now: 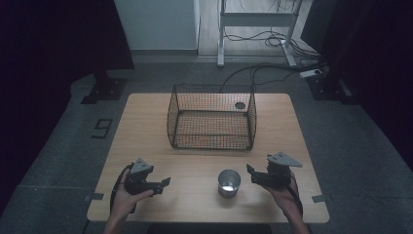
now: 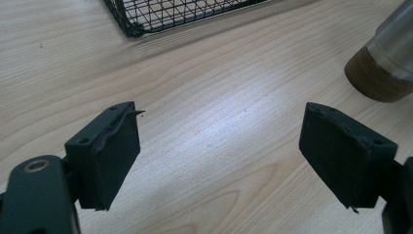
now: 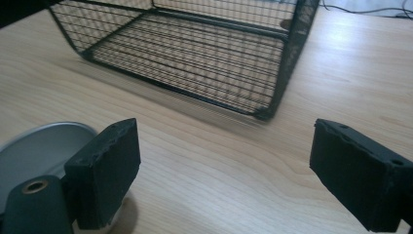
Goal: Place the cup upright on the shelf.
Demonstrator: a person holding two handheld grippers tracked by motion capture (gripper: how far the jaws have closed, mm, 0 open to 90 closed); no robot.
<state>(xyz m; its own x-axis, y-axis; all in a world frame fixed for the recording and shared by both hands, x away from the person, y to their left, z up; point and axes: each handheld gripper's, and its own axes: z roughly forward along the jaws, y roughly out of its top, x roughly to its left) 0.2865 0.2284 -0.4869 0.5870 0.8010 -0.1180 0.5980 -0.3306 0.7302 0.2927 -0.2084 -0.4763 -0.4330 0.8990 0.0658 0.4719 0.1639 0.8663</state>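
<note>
R gripper (image 1: 249,171) spread, empty | upright round steel cup (image 1: 229,183) at its 9 o'clock, nearer than L gripper (image 1: 167,183), also spread | black wire-mesh basket (image 1: 212,142) at 12, light wood surface (image 1: 195,165)

1. The left gripper (image 2: 221,156) rises from the bottom of the frame, its two black jaws standing wide apart with nothing but bare wood between them.
2. The pale wooden table (image 2: 204,97) runs across the whole frame, a bright sheen at its centre.
3. A corner of the black wire basket (image 2: 165,12) sits at the top, left of centre.
4. At the upper right edge stands a metal cup (image 2: 389,53) with a brown base, resting on the table, well apart from the jaws.
</note>
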